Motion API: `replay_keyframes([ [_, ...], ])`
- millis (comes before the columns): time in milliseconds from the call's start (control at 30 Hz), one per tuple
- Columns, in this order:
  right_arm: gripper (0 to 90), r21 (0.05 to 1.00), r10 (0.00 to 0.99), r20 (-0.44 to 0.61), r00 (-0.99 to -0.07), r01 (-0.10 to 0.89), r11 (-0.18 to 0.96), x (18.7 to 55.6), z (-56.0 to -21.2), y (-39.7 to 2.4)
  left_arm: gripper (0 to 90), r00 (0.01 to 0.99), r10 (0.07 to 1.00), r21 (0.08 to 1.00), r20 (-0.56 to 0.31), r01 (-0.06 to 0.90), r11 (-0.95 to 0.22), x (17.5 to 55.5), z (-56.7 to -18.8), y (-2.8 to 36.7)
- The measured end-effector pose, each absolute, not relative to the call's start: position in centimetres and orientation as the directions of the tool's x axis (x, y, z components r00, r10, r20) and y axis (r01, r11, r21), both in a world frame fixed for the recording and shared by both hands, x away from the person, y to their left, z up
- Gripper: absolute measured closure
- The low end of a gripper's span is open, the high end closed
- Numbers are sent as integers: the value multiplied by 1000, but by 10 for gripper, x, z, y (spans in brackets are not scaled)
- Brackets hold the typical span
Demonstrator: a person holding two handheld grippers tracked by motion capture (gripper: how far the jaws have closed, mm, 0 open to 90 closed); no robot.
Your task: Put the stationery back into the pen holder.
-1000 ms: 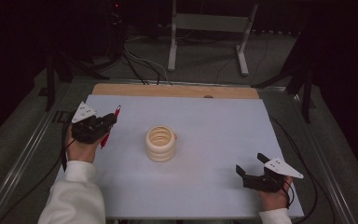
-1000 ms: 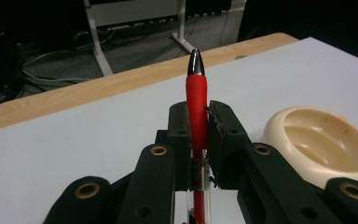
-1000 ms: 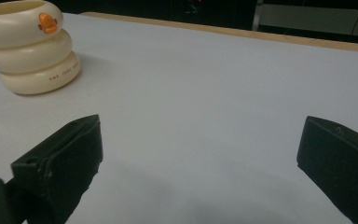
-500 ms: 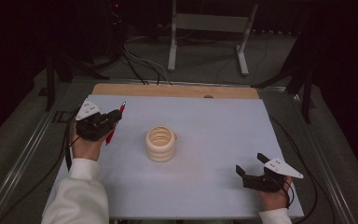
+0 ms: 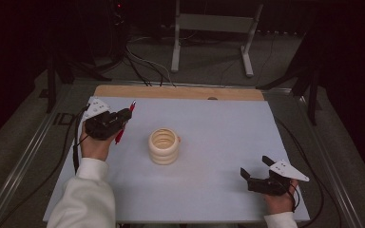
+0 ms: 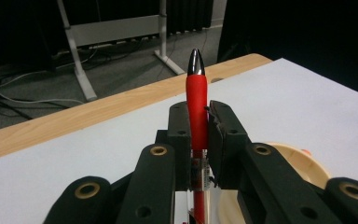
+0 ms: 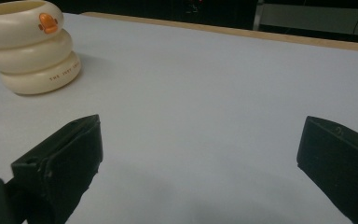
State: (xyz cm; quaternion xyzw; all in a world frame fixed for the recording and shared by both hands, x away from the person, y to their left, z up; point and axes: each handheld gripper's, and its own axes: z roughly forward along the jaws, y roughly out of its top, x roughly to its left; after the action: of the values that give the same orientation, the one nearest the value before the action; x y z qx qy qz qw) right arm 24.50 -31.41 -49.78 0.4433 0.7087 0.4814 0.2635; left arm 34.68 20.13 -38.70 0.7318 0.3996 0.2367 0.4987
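Note:
A cream ringed cup (image 5: 163, 146) stands upright near the middle of the white table (image 5: 218, 133); in the right gripper view the cup (image 7: 32, 46) sits at the upper left with a small orange mark on it. My left gripper (image 5: 123, 117) is raised over the table's left side, shut on a red pen (image 5: 125, 124). In the left gripper view the pen (image 6: 197, 105) points up between the jaws, with the cup's rim (image 6: 303, 161) below to the right. My right gripper (image 5: 255, 168) rests near the front right edge, open with nothing between its jaws (image 7: 200, 158).
A wooden strip (image 5: 180, 92) runs along the table's far edge. Beyond it stand a metal stand (image 5: 214, 28) and loose cables (image 5: 142, 61) on the dark floor. Cables trail from both grippers off the table's sides.
My left gripper has moved away from me and slightly right with the red pen, which now lies flatter. The right gripper and the cup have stayed put.

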Motion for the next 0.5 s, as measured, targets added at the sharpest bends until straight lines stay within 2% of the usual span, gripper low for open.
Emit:
replay_keyframes([
  [500,5,917,883,59,-466,376,137,245,-497,-315,808,588,806,931,-64,327,-165,351,-381,191],
])
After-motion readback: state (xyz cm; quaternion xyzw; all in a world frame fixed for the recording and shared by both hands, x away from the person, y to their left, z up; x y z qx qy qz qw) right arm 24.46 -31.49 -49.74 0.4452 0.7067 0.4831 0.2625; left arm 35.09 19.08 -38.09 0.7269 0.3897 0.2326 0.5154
